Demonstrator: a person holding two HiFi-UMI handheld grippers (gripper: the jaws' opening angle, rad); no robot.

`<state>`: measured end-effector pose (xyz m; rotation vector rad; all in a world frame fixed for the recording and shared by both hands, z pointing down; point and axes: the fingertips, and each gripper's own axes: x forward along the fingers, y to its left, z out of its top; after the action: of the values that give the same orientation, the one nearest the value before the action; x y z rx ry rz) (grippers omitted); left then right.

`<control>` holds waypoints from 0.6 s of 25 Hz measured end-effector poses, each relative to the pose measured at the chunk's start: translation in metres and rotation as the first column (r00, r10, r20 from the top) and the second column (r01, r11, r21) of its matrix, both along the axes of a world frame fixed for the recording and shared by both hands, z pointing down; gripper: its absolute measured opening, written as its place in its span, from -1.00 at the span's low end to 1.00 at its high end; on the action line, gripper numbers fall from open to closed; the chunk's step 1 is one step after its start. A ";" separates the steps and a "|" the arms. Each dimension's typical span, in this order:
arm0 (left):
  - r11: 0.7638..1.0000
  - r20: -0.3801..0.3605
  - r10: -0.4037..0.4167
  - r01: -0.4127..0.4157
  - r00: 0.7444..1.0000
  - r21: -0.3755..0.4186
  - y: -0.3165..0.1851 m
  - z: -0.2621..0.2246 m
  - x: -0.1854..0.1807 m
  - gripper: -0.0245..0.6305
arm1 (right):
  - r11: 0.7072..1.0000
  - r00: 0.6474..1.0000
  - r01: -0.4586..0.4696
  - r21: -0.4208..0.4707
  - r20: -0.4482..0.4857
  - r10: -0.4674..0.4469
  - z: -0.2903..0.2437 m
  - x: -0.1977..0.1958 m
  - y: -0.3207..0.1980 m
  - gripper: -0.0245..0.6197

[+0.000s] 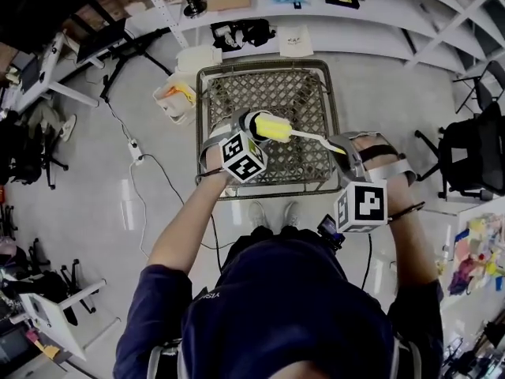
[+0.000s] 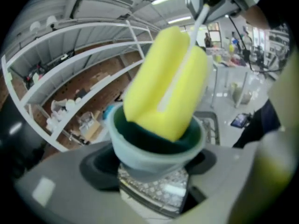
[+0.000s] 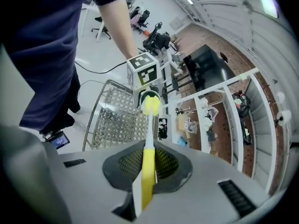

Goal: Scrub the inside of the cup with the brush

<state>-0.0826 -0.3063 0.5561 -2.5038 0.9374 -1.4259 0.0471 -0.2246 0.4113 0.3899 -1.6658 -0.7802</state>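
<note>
Cup (image 2: 154, 146), clamped in left gripper (image 2: 152, 176), has brush (image 2: 166, 87) head poking into its mouth, handle running right in head view to right gripper (image 3: 144, 171), closed on it.

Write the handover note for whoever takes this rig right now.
Left tongs: shut on the cup, held up over the mesh table.
Right tongs: shut on the brush handle.
Brush: the yellow sponge head sits partly in the cup's mouth, most of it outside.
Done: both things are in hand, brush at cup.
Left: push the head in and scrub the inside; scrubbing so far can't be judged.
</note>
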 end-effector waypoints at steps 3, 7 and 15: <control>1.000 0.055 0.017 -0.018 0.998 0.024 -0.004 -0.005 0.002 0.24 | 0.999 0.997 0.018 0.028 -0.074 -0.016 0.000 -0.004 -0.001 -0.83; 0.999 0.085 0.035 -0.036 0.996 0.014 -0.007 -0.007 0.006 0.24 | 0.996 0.994 0.049 0.069 -0.098 -0.042 -0.004 -0.021 -0.007 -0.83; 0.998 0.167 0.057 -0.063 0.984 0.030 -0.012 -0.010 0.011 0.24 | 0.997 0.992 0.017 0.075 -0.123 -0.007 0.014 -0.008 -0.017 -0.83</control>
<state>-0.0716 -0.3187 0.5461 -2.3244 0.8415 -1.5558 0.0394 -0.2415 0.4252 0.3775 -1.5279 -0.8617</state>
